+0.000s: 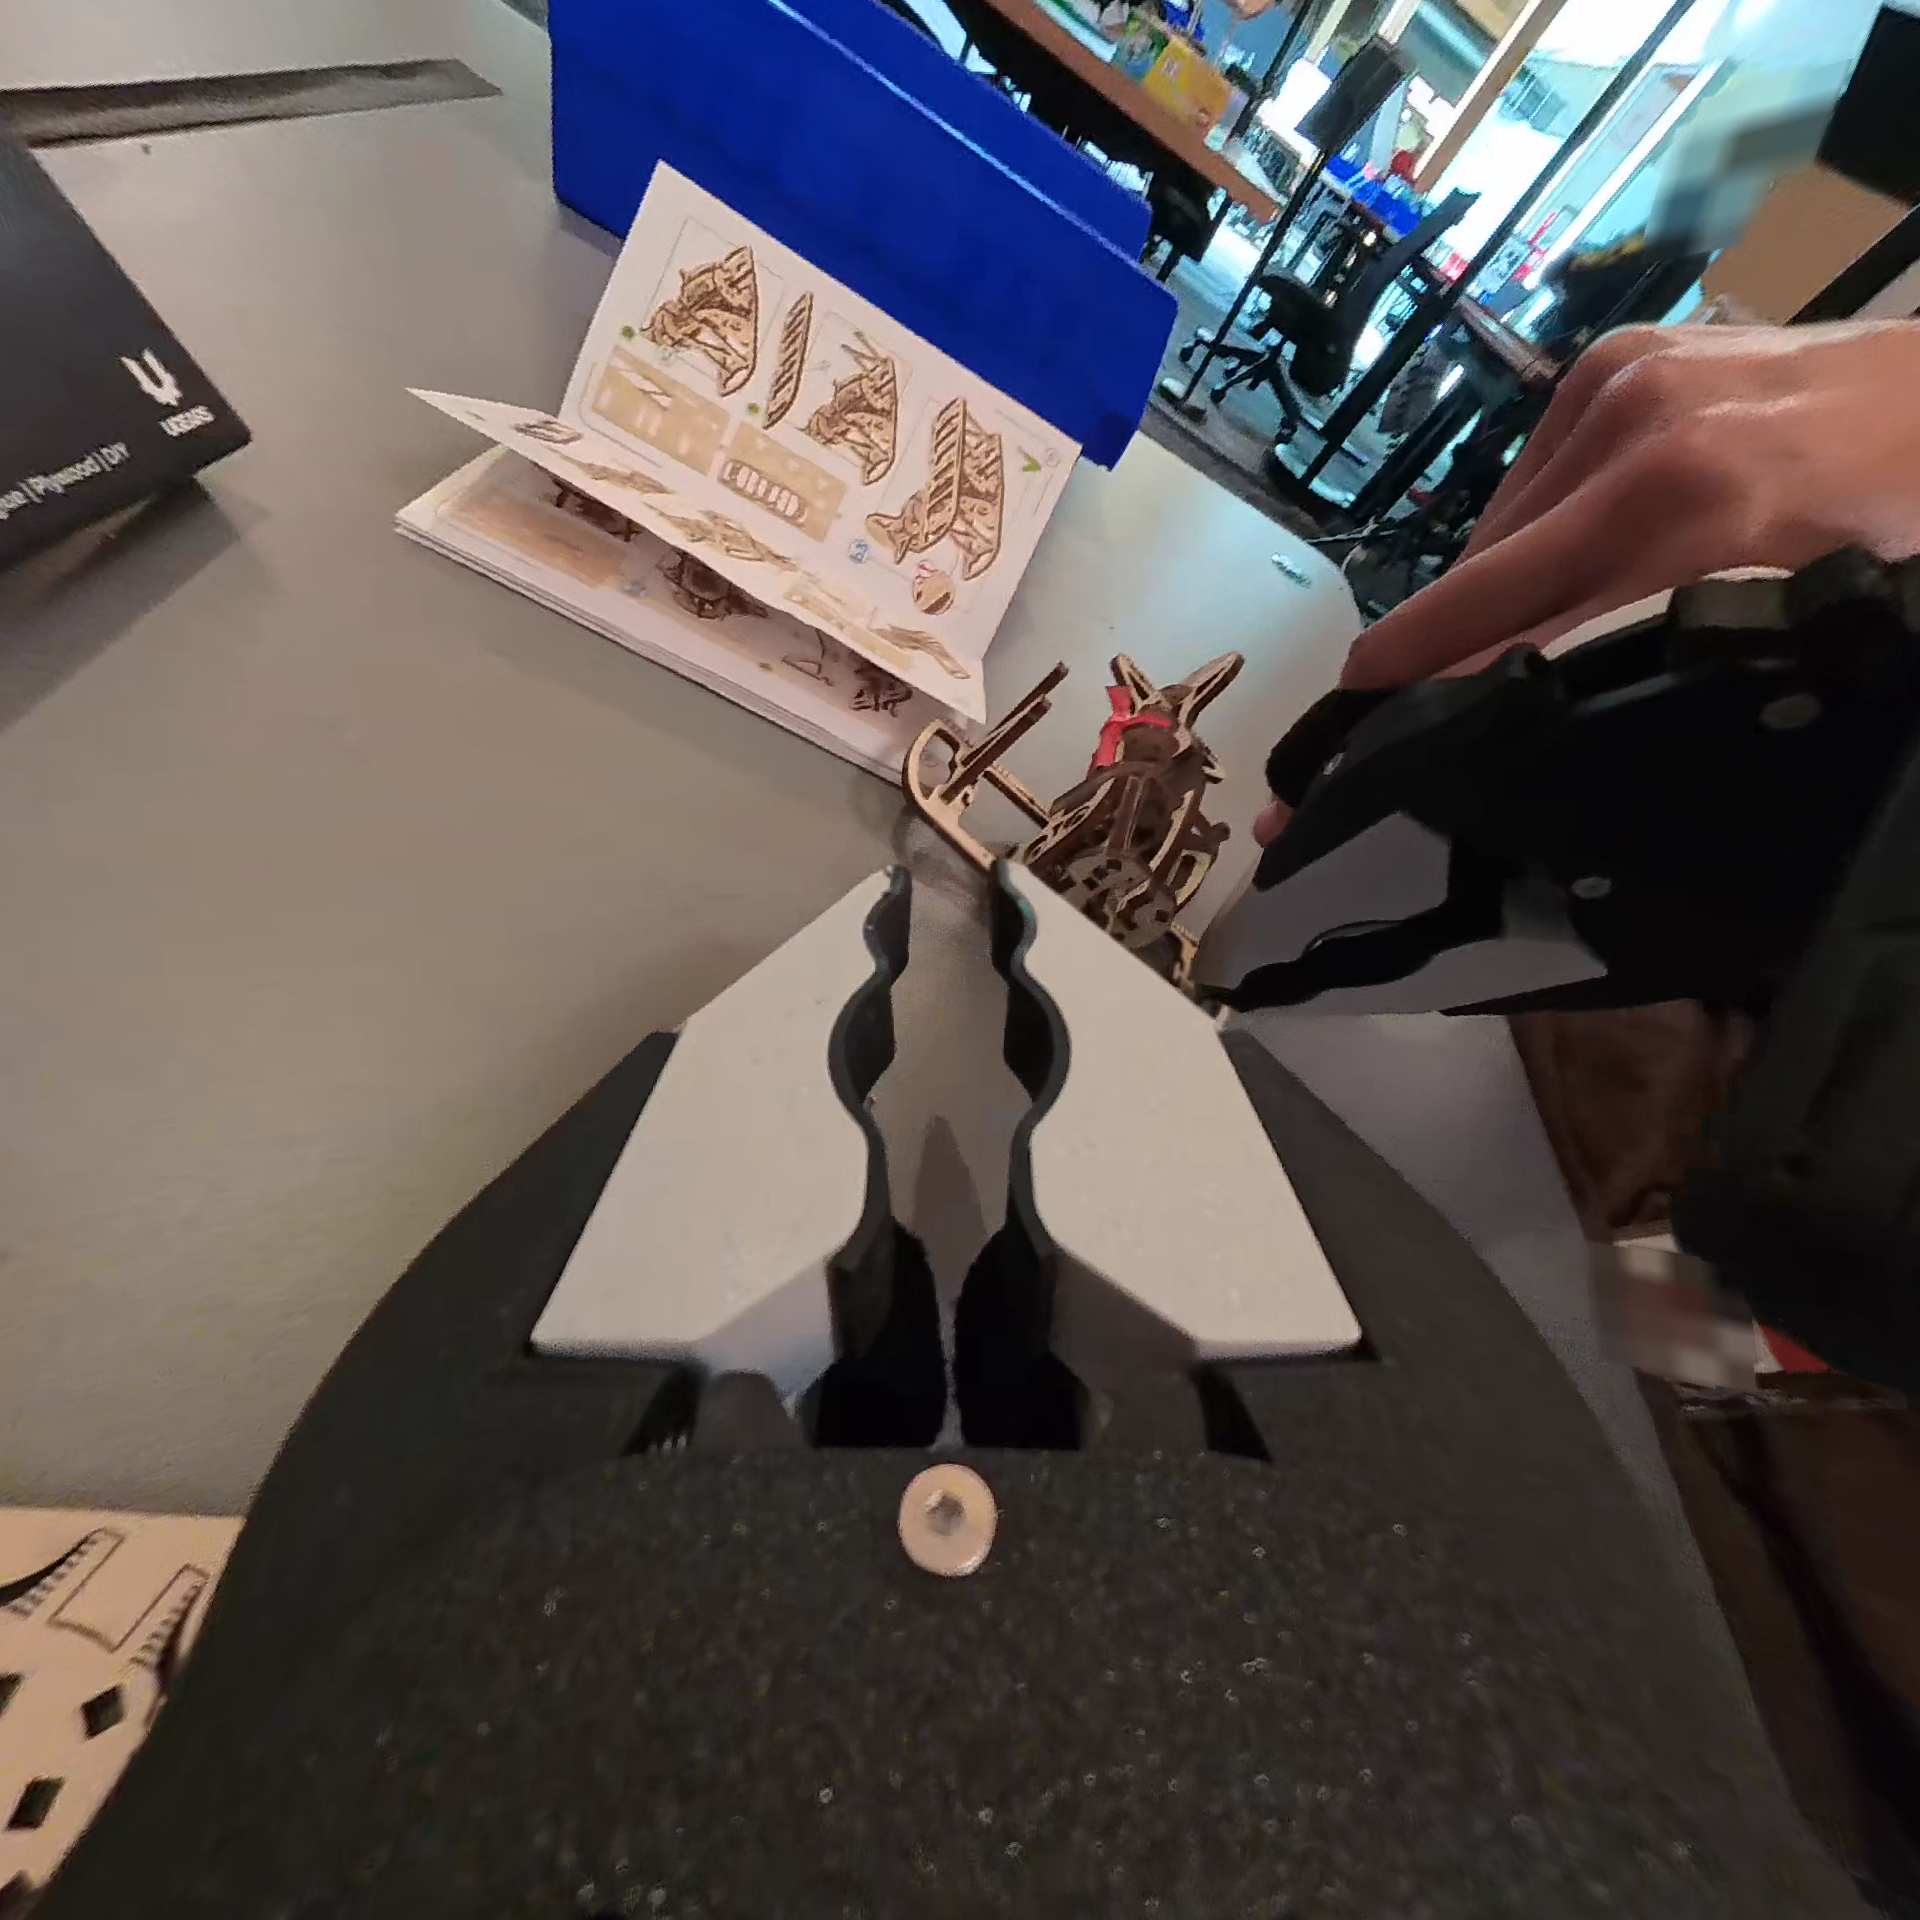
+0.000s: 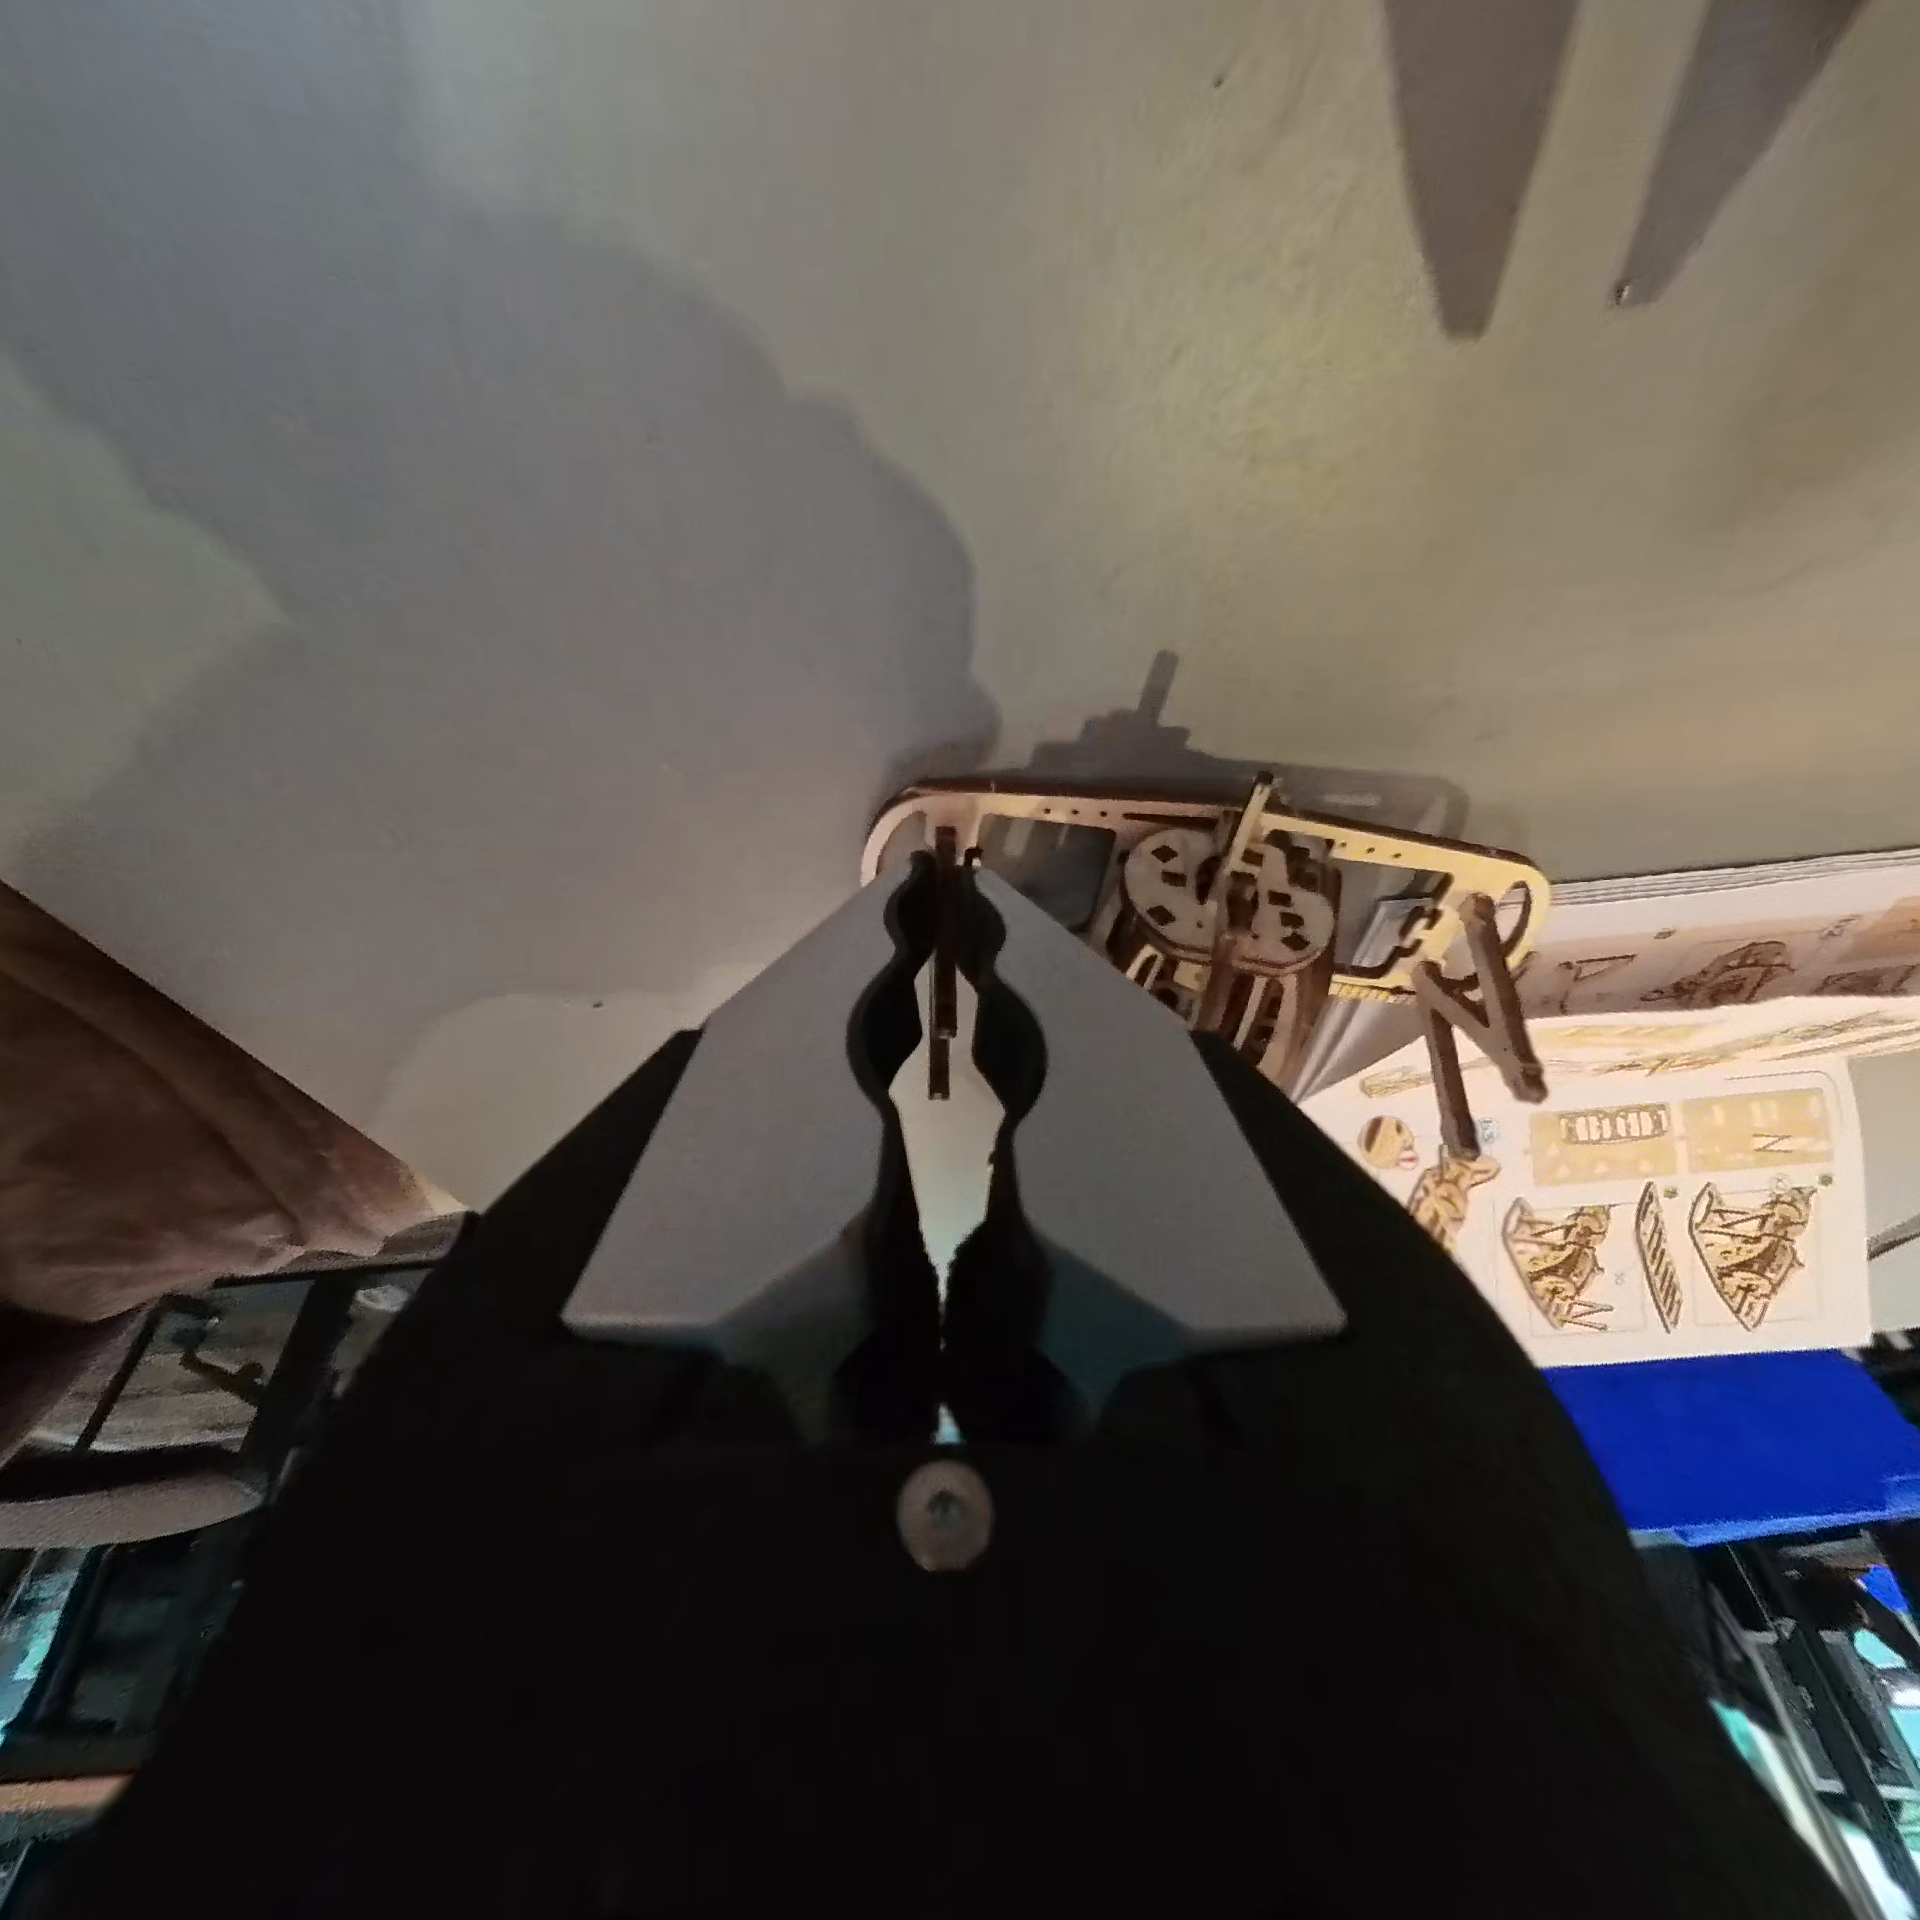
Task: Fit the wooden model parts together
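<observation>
Wooden model parts (image 1: 1117, 831) stand on the grey table (image 1: 364, 831), just past the tips of the left gripper (image 1: 951, 894) and close against the near edge of an open instruction booklet (image 1: 790, 488). In the left wrist view the assembly shows a pale oval frame piece, a thin slanted strut, a dark gear-filled body and a star-shaped top with a bit of red at its neck. The left gripper's fingers (image 1: 727, 1122) stand apart with only bare table showing between them; they hold nothing. The right gripper (image 1: 1226, 987) comes in from the right, with a person's hand (image 1: 1662, 488) over it, and its tips reach the lower right side of the model.

The right wrist view is turned upside down, so the table fills the top. There the right gripper (image 2: 948, 883) has its fingers (image 2: 790, 1070) nearly together, pinching a thin dark wooden strip (image 2: 941, 997) that stands edge-on between the tips. The strip meets the rounded left end of the model's pale frame (image 2: 1195, 894). Gears sit in the frame's middle, and two dark struts cross at its right end.

A blue bin (image 1: 831, 187) stands behind the booklet, and a black box (image 1: 83, 364) lies at the table's left. A pale laser-cut sheet (image 1: 83, 1662) shows at the lower left corner.
</observation>
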Tool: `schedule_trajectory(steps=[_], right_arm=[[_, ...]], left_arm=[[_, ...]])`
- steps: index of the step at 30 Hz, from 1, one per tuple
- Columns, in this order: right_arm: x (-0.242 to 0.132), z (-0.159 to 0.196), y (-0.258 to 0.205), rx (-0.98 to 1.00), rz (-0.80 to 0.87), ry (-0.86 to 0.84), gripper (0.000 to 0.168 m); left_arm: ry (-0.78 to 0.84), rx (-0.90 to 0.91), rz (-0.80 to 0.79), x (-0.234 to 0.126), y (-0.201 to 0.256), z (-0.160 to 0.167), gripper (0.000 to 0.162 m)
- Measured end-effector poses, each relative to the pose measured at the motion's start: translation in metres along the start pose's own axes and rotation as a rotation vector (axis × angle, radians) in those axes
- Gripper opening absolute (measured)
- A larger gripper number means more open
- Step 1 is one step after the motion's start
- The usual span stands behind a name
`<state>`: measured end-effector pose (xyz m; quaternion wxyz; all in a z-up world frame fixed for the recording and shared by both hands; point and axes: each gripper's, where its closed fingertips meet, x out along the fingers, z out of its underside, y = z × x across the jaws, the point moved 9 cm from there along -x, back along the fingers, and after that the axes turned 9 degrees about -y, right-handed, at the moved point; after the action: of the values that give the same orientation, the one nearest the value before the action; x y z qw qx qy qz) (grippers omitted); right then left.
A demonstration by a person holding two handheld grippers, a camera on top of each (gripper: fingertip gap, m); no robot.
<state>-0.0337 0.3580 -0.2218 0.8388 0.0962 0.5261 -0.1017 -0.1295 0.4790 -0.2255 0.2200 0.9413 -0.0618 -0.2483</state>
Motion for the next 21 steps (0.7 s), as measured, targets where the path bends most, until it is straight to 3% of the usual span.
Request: schedule_trajectory(steps=[14, 21], right_arm=[[0.004, 0.001, -0.003, -0.011, 0.043, 0.006, 0.0], [0.004, 0.014, -0.001, -0.008, -0.047, 0.229, 0.002]], left_arm=[[-0.075, 0.077, -0.078, 0.009, 0.007, 0.003, 0.011], [-0.082, 0.079, -0.074, 0.009, 0.008, 0.004, 0.014]])
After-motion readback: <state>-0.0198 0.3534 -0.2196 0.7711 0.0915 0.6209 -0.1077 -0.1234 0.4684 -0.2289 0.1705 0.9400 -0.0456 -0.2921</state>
